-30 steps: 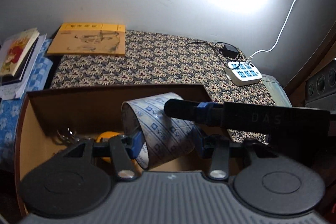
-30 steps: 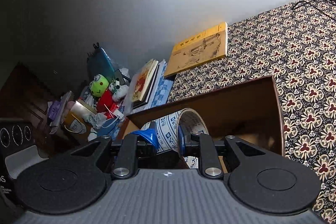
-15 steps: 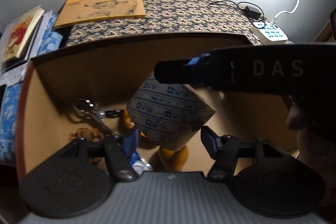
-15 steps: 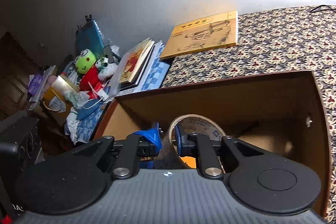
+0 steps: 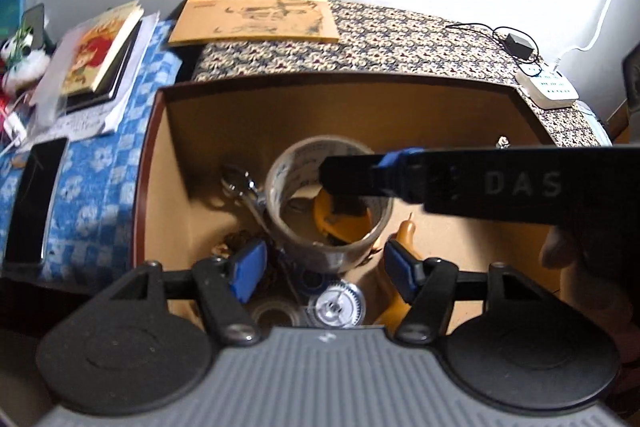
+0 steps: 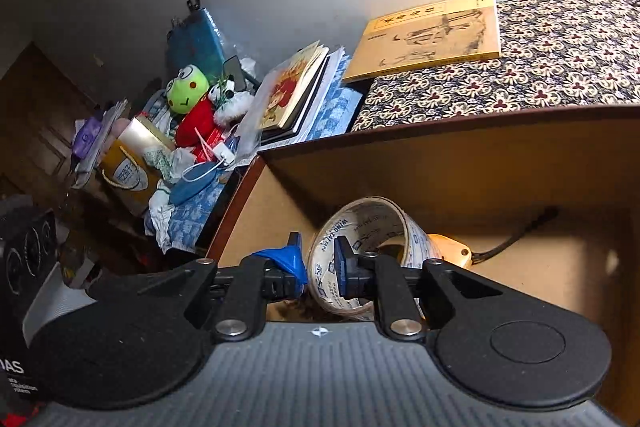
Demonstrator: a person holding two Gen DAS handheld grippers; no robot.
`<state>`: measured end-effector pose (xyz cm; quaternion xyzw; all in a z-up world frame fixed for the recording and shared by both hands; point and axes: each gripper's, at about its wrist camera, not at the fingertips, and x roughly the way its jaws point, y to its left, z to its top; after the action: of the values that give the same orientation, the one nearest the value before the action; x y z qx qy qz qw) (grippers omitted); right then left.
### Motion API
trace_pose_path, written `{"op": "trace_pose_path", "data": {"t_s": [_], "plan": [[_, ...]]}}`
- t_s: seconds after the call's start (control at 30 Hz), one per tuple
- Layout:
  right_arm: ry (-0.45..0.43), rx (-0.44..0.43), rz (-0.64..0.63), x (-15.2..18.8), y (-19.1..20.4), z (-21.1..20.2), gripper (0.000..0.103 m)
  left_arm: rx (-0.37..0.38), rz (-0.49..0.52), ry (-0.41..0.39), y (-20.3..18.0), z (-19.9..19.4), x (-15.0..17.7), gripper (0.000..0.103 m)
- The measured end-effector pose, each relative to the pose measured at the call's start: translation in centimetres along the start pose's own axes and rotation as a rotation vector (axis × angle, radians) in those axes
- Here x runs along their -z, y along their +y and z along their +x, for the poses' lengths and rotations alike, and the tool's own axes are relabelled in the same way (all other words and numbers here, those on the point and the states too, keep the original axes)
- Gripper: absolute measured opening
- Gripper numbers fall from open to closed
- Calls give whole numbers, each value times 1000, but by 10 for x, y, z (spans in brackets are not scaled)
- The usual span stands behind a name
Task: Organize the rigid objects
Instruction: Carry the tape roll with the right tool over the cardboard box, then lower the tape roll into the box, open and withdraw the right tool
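On the far left we see a black phone (image 5: 30,201) lying flat on the blue-and-white checked cloth (image 5: 100,195), with a green frog plush toy in a red outfit (image 6: 191,107) in the clutter beyond it. A stack of books topped by a yellow illustrated cover (image 5: 100,55) lies next on that cloth. A thin yellow booklet with an ink drawing (image 5: 254,17) lies at the back, partly on the flower-patterned surface (image 5: 420,43).

The open brown cardboard box (image 5: 168,155) fills the middle. Our left hand-held gripper (image 5: 320,267) hangs over the box with its blue-padded jaws spread apart, holding nothing. Below it, on the box floor, we note metal pliers (image 5: 240,187), a small clear tape roll (image 5: 276,315), a round geared part (image 5: 338,305) and a yellow object (image 5: 340,223).

The wide printed roll of packing tape (image 5: 320,203) is inside the box, tilted. Our right hand-held gripper (image 6: 318,265) is clamped on its wall, one blue pad outside and one inside the ring. In the left wrist view this gripper reaches in from the right.

At the far right a white power strip (image 5: 550,89) sits on the patterned surface, with a black adapter (image 5: 519,46) just behind it.
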<state>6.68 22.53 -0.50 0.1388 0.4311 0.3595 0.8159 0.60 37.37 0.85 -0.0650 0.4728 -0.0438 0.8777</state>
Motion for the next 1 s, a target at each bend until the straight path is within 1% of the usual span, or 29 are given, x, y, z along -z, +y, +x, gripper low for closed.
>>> {"op": "trace_pose_path", "data": {"t_s": [0.1, 0.2, 0.37, 0.5, 0.7, 0.77, 0.87, 1.0], "plan": [[-39, 31, -2, 3, -1, -8, 0, 6, -13, -3, 2, -1, 1, 66], [-72, 70, -7, 7, -3, -18, 0, -6, -20, -7, -3, -3, 0, 66], [-105, 127, 6, 14, -9, -32, 0, -82, 7, -13, -17, -6, -5, 66], [-122, 167, -15, 19, -9, -40, 0, -140, 25, -13, -26, -8, -8, 66], [-158, 205, -46, 26, -5, -52, 0, -211, 26, -16, -36, -13, -10, 66], [-171, 206, -48, 28, -4, -57, 5, -234, 35, -23, -42, -16, -9, 66], [-200, 220, -58, 32, -3, -66, 5, -253, 36, -28, -48, -21, -6, 66], [-208, 228, -77, 37, -2, -77, 5, -292, 26, -24, -56, -24, -4, 66]]}}
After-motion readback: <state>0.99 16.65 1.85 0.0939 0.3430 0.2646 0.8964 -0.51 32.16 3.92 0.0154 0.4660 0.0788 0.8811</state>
